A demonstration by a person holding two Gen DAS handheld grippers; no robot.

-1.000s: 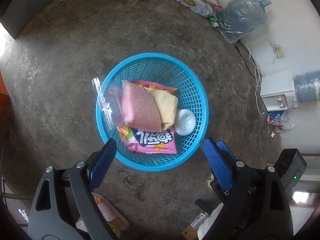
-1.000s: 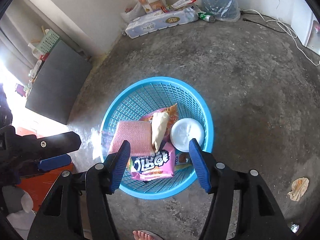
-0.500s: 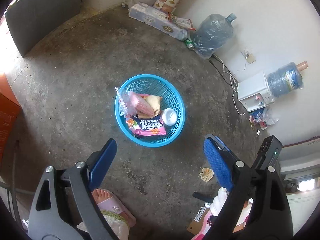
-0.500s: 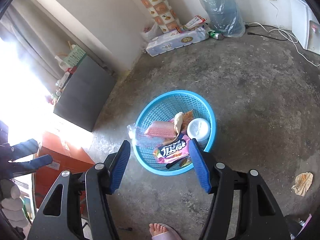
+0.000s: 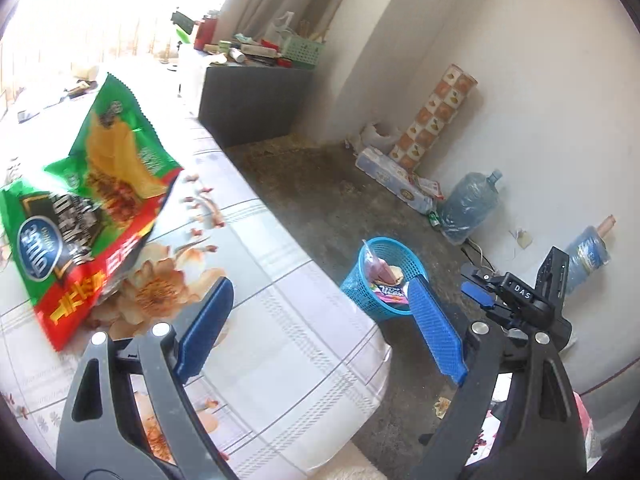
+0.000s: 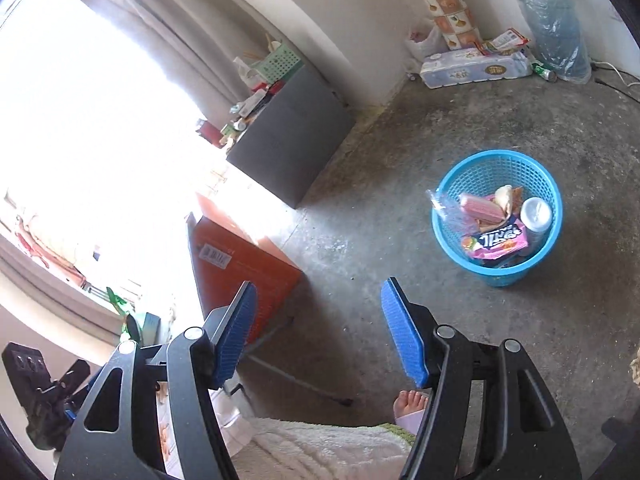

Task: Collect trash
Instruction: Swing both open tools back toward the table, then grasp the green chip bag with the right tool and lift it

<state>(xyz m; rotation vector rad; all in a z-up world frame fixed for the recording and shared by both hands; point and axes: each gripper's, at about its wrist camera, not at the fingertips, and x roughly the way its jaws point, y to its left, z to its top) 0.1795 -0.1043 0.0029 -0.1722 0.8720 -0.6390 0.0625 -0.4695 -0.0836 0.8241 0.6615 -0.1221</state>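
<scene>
A green and red snack bag (image 5: 84,200) lies on the flowered tablecloth of a table (image 5: 288,320), up and left of my left gripper (image 5: 320,320), which is open and empty above the table. The blue trash basket (image 5: 360,292) stands on the floor beyond the table's corner and holds several wrappers. In the right wrist view the basket (image 6: 452,232) is at the right, with a pink wrapper (image 6: 498,242) and a white cup (image 6: 536,214) inside. My right gripper (image 6: 320,328) is open and empty above the floor, well left of the basket.
A crumpled paper scrap (image 5: 442,406) lies on the floor near the table. An orange box (image 6: 240,264) and a grey cabinet (image 6: 292,140) stand by the bright window. Water bottles (image 5: 466,208), a toilet-paper pack (image 6: 472,68) and cables line the wall. A bare foot (image 6: 412,404) shows below.
Both grippers have lifted away from over the basket. The left view has swung up to the table and the snack bag; the right one has drawn back left. Both stay open.
</scene>
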